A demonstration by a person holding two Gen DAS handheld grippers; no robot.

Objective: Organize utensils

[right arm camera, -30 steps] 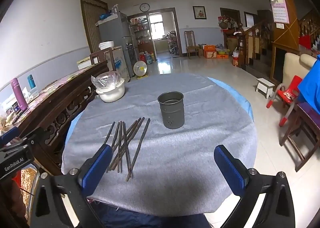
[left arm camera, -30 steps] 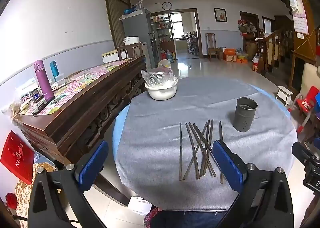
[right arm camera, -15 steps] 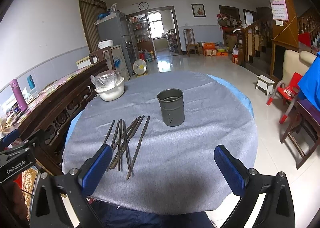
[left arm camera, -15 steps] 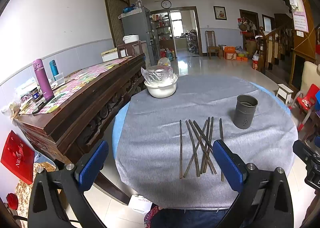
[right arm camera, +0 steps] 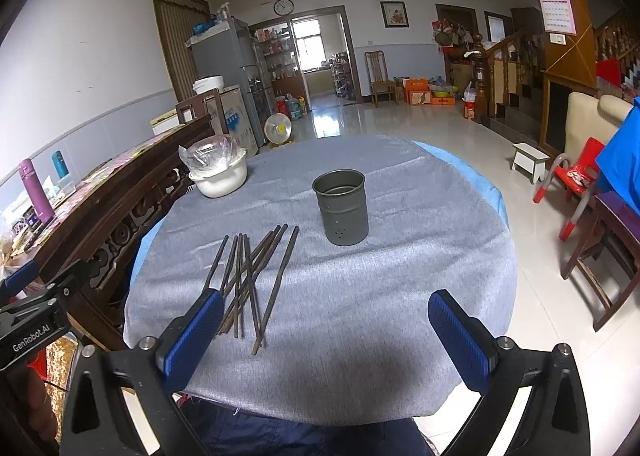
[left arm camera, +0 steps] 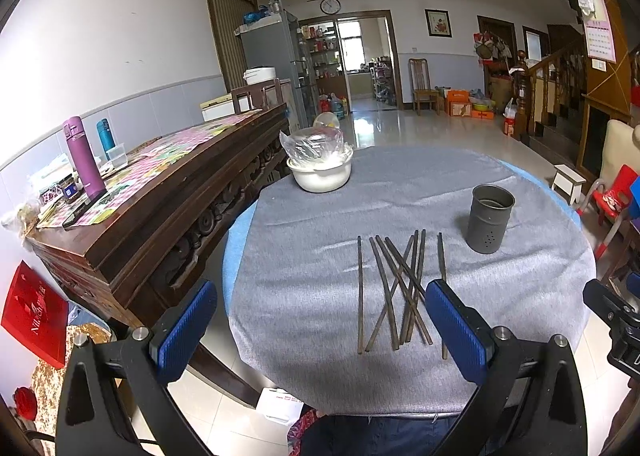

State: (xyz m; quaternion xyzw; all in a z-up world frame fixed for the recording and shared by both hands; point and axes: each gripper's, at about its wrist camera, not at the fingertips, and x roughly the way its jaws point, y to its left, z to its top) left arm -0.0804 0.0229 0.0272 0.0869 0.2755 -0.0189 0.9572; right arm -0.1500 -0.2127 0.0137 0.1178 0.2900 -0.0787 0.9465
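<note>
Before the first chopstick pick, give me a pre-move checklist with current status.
1. Left gripper open and empty: ok, blue pads spread wide.
2. Right gripper open and empty: ok.
3. Dark loose chopsticks reachable on the grey tablecloth: ok, but several cross each other, so a clean single pick is not ok for the middle ones.
4. Single chopstick at the pile's left edge lies apart from the rest: ok as first target.
5. Grey perforated metal cup upright, mouth clear: ok; whether it is fully empty, cannot tell.
6. White bowl with plastic bag away from the work area: ok.
</note>
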